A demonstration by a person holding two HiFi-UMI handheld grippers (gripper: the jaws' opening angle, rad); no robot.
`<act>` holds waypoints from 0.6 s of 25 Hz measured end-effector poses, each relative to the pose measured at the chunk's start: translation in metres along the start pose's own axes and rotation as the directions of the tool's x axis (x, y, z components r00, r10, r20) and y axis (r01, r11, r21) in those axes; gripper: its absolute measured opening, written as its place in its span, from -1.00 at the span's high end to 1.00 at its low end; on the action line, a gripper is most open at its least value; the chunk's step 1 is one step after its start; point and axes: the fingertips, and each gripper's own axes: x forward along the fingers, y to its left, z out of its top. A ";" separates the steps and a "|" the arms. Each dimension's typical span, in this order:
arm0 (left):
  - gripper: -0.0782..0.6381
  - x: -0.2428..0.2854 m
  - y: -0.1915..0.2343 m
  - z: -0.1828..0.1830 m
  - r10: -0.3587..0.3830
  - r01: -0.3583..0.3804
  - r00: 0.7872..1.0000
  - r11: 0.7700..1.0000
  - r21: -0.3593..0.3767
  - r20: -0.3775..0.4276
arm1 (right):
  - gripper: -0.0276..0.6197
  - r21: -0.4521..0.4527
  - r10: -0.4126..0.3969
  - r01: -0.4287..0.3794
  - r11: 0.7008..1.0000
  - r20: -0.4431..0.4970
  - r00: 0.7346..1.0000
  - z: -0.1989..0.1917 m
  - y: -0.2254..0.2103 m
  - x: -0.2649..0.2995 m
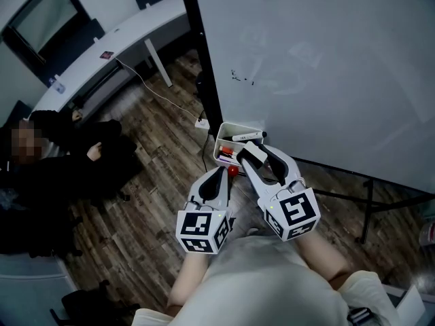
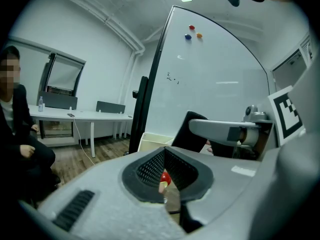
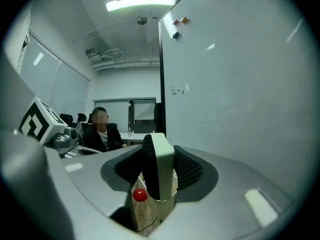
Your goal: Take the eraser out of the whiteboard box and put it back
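Observation:
A white box (image 1: pixel 225 129) hangs at the whiteboard's (image 1: pixel 326 60) lower left corner, with a white marker (image 1: pixel 248 136) and a red-capped one (image 1: pixel 226 152) inside. My right gripper (image 1: pixel 258 155) is just in front of and slightly above the box, shut on the eraser (image 1: pixel 253 152). In the right gripper view the eraser (image 3: pixel 162 161) stands upright between the pads, white back to the right, black felt to the left. My left gripper (image 1: pixel 223 173) hovers to the left of the box with its jaws together and nothing held. A small red ball (image 1: pixel 233 170) shows below both grippers.
A person in black (image 1: pixel 61 151) sits on the left, in front of a long white desk (image 1: pixel 122 32). A cable and power strip (image 1: pixel 202 122) lie on the wood floor by the whiteboard's black post. The stand's leg (image 1: pixel 367 209) runs at the right.

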 end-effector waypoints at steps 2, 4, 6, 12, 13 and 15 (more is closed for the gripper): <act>0.77 -0.002 -0.002 0.000 -0.005 0.005 1.000 1.000 0.001 0.002 | 0.34 -0.002 -0.006 0.006 1.000 0.006 1.000 0.002 0.001 -0.003; 0.77 -0.005 -0.003 0.001 -0.010 0.010 1.000 1.000 0.002 0.005 | 0.34 -0.004 -0.011 0.011 1.000 0.013 1.000 0.005 0.004 -0.006; 0.77 -0.008 -0.004 0.002 -0.013 0.013 1.000 1.000 0.002 0.007 | 0.34 -0.007 -0.015 0.015 1.000 0.017 1.000 0.007 0.006 -0.008; 0.77 -0.013 -0.005 0.003 -0.024 0.024 1.000 1.000 0.004 0.009 | 0.34 -0.017 -0.035 0.036 0.999 0.022 0.999 0.011 0.008 -0.014; 0.77 -0.014 -0.006 0.003 -0.026 0.026 1.000 1.000 0.004 0.009 | 0.34 -0.018 -0.039 0.039 0.999 0.023 0.999 0.012 0.009 -0.016; 0.77 -0.017 -0.008 0.003 -0.034 0.034 0.999 0.999 0.007 0.009 | 0.34 -0.018 -0.046 0.047 0.999 0.027 0.999 0.015 0.010 -0.020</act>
